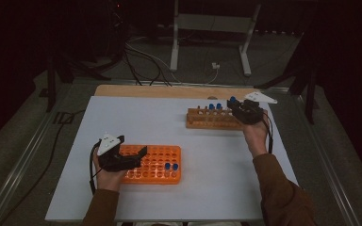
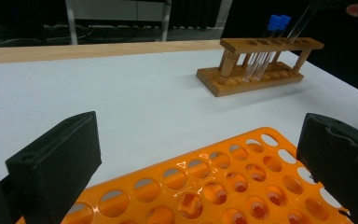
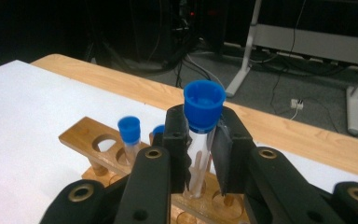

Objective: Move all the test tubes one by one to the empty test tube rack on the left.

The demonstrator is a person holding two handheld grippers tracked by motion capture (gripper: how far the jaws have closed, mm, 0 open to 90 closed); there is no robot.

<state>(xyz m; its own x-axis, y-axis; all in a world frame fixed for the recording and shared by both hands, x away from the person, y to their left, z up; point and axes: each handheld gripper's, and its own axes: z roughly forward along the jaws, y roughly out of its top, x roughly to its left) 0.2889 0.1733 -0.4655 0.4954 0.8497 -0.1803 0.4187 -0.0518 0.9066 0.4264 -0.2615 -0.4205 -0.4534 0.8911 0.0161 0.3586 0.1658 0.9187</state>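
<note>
Right gripper (image 3: 200, 154) clamps a blue-capped tube (image 3: 203, 122) above the wooden rack (image 1: 210, 119) near the table's far edge; left gripper (image 2: 205, 158) gapes over the orange rack (image 2: 223, 186). Next: carry the tube across.

Wooden rack (image 1: 212, 118) is seen w/ smooth, lightly varnished finish. Orange rack (image 2: 223, 186) is moulded glossy plastic. Tube (image 3: 199, 154) is clear plastic or glass, cap matt blue plastic. Table (image 1: 141, 122) is covered w/ matt white sheet, bare wood at far edge.
</note>
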